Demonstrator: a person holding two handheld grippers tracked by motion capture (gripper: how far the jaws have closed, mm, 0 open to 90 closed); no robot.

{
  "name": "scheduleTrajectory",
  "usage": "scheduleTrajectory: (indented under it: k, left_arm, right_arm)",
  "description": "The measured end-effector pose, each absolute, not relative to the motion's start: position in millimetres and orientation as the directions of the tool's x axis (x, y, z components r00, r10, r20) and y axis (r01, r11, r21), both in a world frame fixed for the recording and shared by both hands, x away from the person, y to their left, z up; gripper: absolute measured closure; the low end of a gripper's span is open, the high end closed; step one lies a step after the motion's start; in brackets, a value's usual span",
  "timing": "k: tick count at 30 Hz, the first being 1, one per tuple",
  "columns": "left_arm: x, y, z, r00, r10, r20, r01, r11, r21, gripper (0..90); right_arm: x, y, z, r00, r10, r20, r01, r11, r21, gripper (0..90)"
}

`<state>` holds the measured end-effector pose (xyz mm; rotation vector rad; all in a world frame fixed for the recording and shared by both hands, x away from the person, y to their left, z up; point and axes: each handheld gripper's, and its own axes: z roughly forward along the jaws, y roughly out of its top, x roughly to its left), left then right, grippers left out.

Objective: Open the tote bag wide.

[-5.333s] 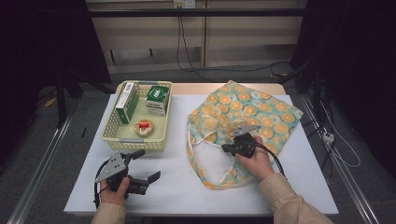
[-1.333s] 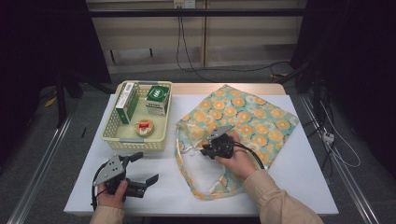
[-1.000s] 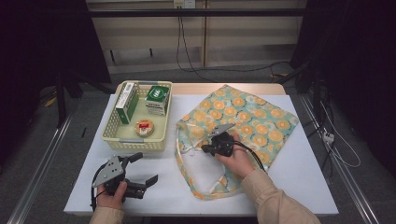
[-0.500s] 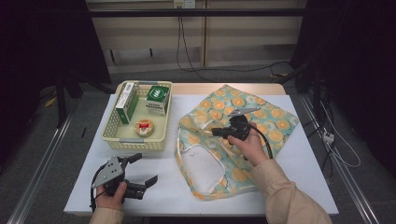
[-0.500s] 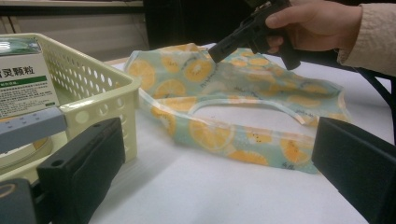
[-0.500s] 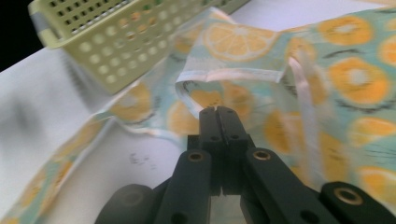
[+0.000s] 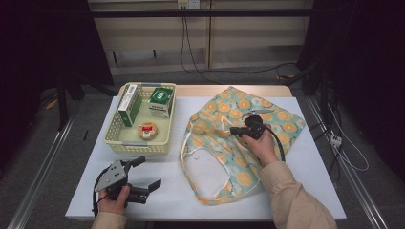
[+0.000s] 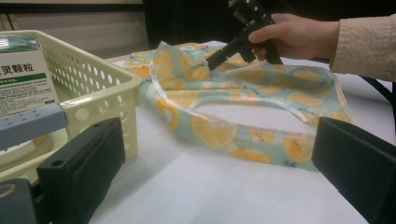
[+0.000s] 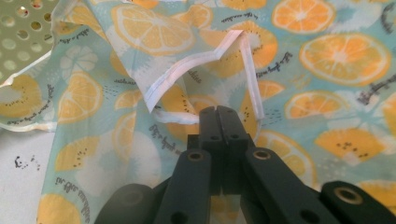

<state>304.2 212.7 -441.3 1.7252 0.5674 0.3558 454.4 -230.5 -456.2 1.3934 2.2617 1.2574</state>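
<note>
A tote bag (image 7: 224, 112) printed with orange slices lies on the white table (image 7: 315, 191), its mouth toward the front. My right gripper (image 7: 232, 130) is shut on the bag's white-hemmed upper edge (image 9: 201, 63) and holds it raised above the lower layer. In the right gripper view the jaws meet at the right gripper's tip (image 9: 218, 112), with fabric pinched there. The left gripper view shows the bag (image 8: 210, 133) tented under the right gripper (image 8: 212, 59). My left gripper (image 7: 149, 172) rests open at the table's front left, with nothing between its jaws (image 8: 219, 177).
A cream perforated basket (image 7: 114, 138) stands at the back left, just left of the bag. It holds two green-and-white boxes (image 7: 128, 105) (image 7: 160, 101) and a small round tin (image 7: 146, 130). The basket wall (image 8: 93, 84) is close on the left gripper's left side.
My right gripper has moved back and to the right with the bag's upper edge in it, lifting that layer so the bag's mouth gapes wider. The left gripper has stayed put.
</note>
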Motion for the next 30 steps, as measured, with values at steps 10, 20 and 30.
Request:
scheduleTrajectory:
  k: [10,20,30]
  left_arm:
    - [303.8,212.6,-441.0,0.834,0.548,-0.066,0.179,-0.156,0.971,2.5]
    - [303.3,213.3,-440.4,0.832,0.551,-0.060,0.174,-0.158,0.972,2.5]
    - [302.9,214.1,-440.1,0.830,0.554,-0.063,0.175,-0.153,0.973,2.5]
  right_arm:
    - [442.1,-226.2,-450.2,-0.575,0.791,0.209,0.596,0.229,0.770,84.5]
    - [422.0,-214.8,-430.2,-0.638,0.754,0.155,0.533,0.288,0.796,64.2]
    - [407.9,-203.8,-415.2,-0.686,0.718,0.119,0.486,0.330,0.809,58.5]
